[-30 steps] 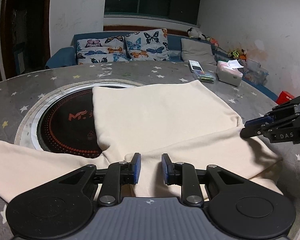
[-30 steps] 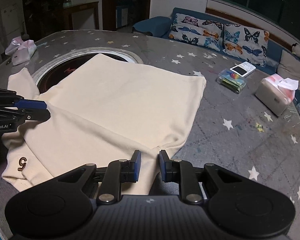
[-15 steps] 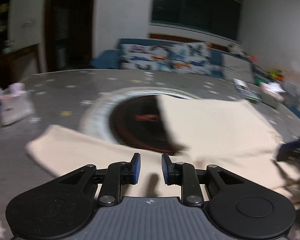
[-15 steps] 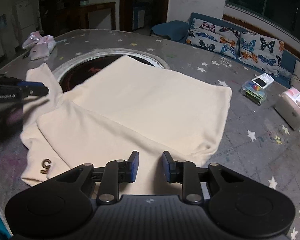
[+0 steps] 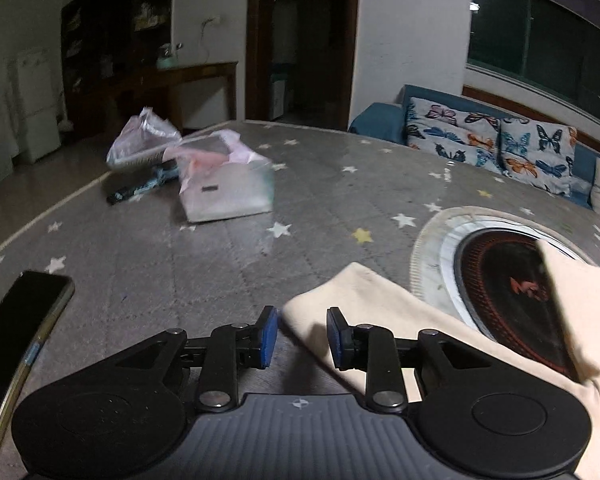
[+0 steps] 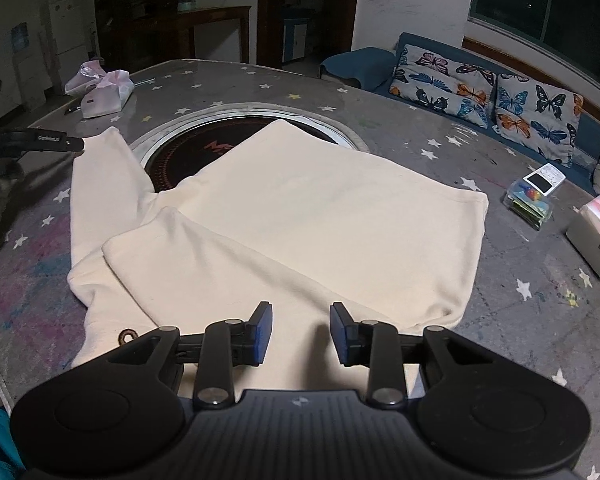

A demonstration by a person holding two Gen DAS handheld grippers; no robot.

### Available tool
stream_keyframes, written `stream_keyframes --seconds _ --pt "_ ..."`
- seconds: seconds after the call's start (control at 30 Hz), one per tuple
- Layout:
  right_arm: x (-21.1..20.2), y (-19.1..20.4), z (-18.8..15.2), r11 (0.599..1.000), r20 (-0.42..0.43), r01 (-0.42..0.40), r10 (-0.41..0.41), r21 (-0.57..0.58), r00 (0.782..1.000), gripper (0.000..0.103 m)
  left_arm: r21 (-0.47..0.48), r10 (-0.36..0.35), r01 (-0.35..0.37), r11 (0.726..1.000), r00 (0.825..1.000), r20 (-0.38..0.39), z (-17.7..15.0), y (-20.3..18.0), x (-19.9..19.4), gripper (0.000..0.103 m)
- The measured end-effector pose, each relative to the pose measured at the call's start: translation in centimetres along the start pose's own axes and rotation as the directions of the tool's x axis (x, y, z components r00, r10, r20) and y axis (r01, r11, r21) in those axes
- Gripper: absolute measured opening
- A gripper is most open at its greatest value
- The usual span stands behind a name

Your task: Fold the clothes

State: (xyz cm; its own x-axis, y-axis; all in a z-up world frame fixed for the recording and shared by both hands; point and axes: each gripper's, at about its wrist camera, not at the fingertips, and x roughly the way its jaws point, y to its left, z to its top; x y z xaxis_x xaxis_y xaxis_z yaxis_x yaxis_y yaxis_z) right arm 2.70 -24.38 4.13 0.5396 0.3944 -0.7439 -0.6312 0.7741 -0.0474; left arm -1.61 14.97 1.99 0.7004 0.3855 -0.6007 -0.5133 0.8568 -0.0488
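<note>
A cream sweatshirt (image 6: pixel 300 208) lies flat on the grey star-patterned table (image 6: pixel 520 320), with one side folded over its body. It partly covers a round black inset (image 6: pixel 188 156). One sleeve (image 5: pixel 372 300) stretches out to the left. My left gripper (image 5: pixel 300 336) hovers at that sleeve's end, its jaws opening, with the cuff corner lying below the gap and no pad pressing on it. The left gripper (image 6: pixel 74 144) also shows at the sleeve tip in the right wrist view. My right gripper (image 6: pixel 300 334) is over the garment's near edge, jaws opening, gripping nothing.
A dark phone (image 5: pixel 20 340) lies on the table left of my left gripper. Plastic-wrapped packs (image 5: pixel 224 192) sit farther back. To the right are a tissue box (image 6: pixel 596 240) and a small clear box (image 6: pixel 534 200). A sofa with butterfly cushions (image 6: pixel 480 84) stands behind.
My left gripper swung left from the garment's body to the outstretched sleeve's end, turning as it went. The right gripper's jaws widened and it shifted slightly along the near edge.
</note>
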Motion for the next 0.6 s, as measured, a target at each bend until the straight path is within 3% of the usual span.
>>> stream_keyframes --seconds 0.13,0.2,0.37,0.5,0.6 --pt "-0.2 0.1 0.0 1.000 0.003 0.001 -0.001 0.005 1.000 0.031 -0.031 -0.023 0.023 0.999 1.000 -0.007 -0.2 0.6 0.6 0.028" --pt "-0.3 0.1 -0.1 1.000 0.005 0.000 0.000 0.008 1.000 0.031 -0.050 -0.052 0.052 0.997 0.999 0.002 -0.3 0.8 0.7 0.015" --pt "-0.9 -0.1 -0.4 1.000 0.020 -0.002 0.002 0.029 1.000 0.031 -0.080 -0.141 0.143 0.986 0.989 0.035 0.3 0.5 -0.7 0.007" --pt "-1.4 -0.5 -0.7 0.999 0.032 -0.003 0.002 0.054 0.999 0.031 -0.056 -0.291 0.295 0.954 0.954 0.079 1.2 -1.9 -4.1 0.006" --pt "-1.7 -0.8 -1.0 0.997 0.043 -0.004 0.001 0.074 0.999 0.031 -0.009 -0.422 0.425 0.905 0.901 0.104 1.6 -4.8 -7.2 0.006"
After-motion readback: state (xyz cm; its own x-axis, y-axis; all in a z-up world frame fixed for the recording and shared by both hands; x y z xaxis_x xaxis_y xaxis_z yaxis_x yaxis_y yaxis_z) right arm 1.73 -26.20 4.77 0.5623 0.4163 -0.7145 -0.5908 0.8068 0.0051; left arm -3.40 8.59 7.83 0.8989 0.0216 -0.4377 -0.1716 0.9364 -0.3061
